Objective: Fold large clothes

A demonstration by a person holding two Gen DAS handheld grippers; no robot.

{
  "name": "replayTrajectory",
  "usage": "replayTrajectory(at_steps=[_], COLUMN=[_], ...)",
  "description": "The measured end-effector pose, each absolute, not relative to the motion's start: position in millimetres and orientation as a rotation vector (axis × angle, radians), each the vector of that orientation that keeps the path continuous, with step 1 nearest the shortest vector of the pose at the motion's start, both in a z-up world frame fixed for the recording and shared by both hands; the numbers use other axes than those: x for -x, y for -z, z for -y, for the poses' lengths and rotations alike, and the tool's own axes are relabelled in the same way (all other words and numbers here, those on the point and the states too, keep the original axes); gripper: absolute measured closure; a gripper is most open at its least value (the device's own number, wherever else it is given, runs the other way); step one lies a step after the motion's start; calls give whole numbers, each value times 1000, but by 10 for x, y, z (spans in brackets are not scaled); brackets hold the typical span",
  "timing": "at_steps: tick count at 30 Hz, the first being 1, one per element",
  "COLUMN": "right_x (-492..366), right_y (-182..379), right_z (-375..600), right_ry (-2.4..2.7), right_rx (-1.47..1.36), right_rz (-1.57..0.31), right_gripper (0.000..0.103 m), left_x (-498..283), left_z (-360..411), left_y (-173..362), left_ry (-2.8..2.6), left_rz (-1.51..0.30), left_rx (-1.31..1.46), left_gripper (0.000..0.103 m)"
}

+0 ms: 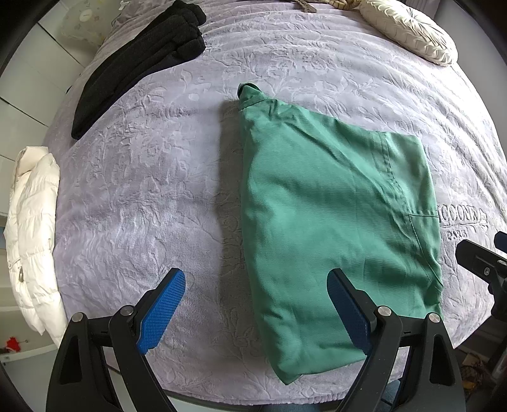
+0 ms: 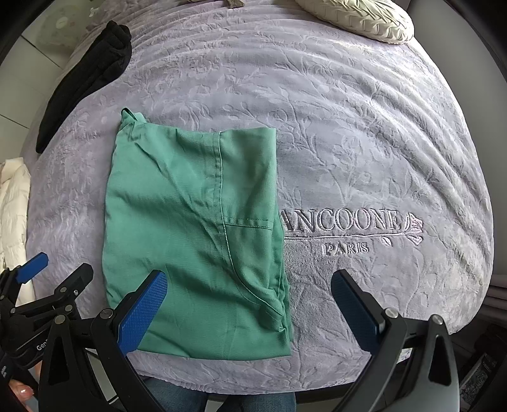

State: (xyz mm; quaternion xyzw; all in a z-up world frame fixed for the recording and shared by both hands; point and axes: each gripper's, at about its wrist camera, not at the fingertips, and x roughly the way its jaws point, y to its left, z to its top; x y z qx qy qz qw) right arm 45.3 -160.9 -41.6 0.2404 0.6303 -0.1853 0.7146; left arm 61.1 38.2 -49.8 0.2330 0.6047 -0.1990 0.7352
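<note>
The left hand-held gripper (image 1: 256,312) and the right hand-held gripper (image 2: 250,312) both hover open and empty over a folded green garment (image 1: 332,222) at frame centre, lying on the lilac bed (image 1: 142,190).

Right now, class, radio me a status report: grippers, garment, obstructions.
Left gripper open, empty. Right gripper open, empty. Green garment folded flat on lilac blanket. Black clothes and white jacket lie apart, nothing blocking.

Lilac embossed bedspread (image 2: 348,142); on it a folded green garment (image 2: 196,241), black clothes (image 1: 139,63), cream cushion (image 1: 408,28).
</note>
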Motion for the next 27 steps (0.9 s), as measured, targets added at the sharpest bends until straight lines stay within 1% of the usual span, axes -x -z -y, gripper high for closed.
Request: replayTrajectory(at_steps=[27], right_x=[-435], right_y=[450], right_z=[1596], right_ry=[413], right_rx=[-531], right_rz=[-1404], right_gripper=[0], left_x=[-619], left_z=[-363], left_y=[462], left_ry=[467], left_rz=[-1283], left_rx=[-548], left_gripper=[11])
